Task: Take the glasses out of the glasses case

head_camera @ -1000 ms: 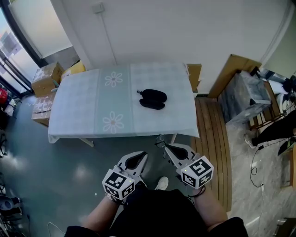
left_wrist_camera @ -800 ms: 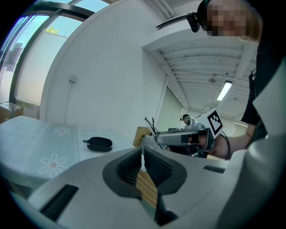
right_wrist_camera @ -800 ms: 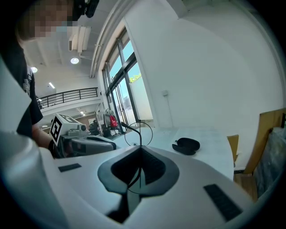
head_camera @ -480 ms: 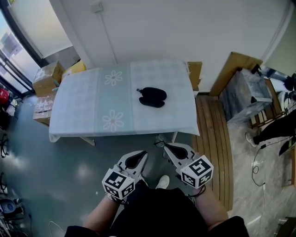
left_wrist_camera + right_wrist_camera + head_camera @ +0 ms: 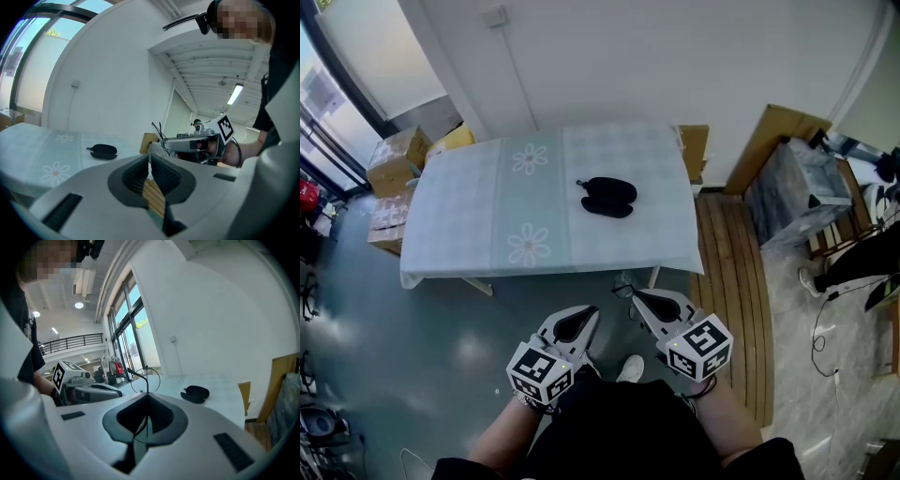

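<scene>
Your head camera looks steeply down from high up: the tabletop point(image 5: 459, 225) far off at 12 o'clock, the left claw point(image 5: 584, 317) and right claw point(image 5: 637, 300) near at 6 o'clock. Each claw camera sits behind its jaws, facing almost level at the tabletop. All three share the glasses case point(image 5: 607, 197); head and right claw views share the glasses point(image 5: 146, 380).

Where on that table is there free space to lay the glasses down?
The table is bare across its whole left half, around the two flower prints, and along the front strip near its edge. Only right of centre is taken, by the black glasses case.
</scene>
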A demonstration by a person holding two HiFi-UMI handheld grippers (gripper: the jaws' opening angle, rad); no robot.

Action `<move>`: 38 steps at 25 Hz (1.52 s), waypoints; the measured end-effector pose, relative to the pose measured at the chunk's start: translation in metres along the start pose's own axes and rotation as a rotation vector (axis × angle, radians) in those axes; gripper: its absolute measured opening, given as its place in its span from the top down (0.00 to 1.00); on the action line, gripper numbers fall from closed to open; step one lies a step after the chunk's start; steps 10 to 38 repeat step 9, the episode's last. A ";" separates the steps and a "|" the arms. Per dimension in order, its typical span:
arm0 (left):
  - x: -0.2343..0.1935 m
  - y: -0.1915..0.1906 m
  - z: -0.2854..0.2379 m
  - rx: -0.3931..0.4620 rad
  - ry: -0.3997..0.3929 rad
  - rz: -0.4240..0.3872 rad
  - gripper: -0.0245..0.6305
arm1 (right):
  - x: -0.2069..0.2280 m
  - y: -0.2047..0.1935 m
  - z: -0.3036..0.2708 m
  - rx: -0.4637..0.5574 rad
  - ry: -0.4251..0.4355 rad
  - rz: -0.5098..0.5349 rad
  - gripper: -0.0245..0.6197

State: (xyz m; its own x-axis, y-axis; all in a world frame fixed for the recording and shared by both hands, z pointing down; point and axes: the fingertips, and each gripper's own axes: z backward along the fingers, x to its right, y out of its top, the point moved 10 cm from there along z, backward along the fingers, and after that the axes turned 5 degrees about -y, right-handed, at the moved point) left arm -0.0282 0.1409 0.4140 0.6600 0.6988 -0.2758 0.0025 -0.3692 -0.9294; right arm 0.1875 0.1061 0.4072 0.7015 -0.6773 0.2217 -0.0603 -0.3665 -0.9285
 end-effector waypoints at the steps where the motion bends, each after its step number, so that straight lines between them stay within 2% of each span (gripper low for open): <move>1: 0.000 0.000 0.000 0.000 0.001 0.001 0.92 | 0.000 0.001 0.000 0.000 0.001 -0.001 0.93; 38: 0.003 -0.002 0.002 0.001 0.005 0.003 0.92 | -0.002 0.000 0.001 0.003 0.005 0.001 0.93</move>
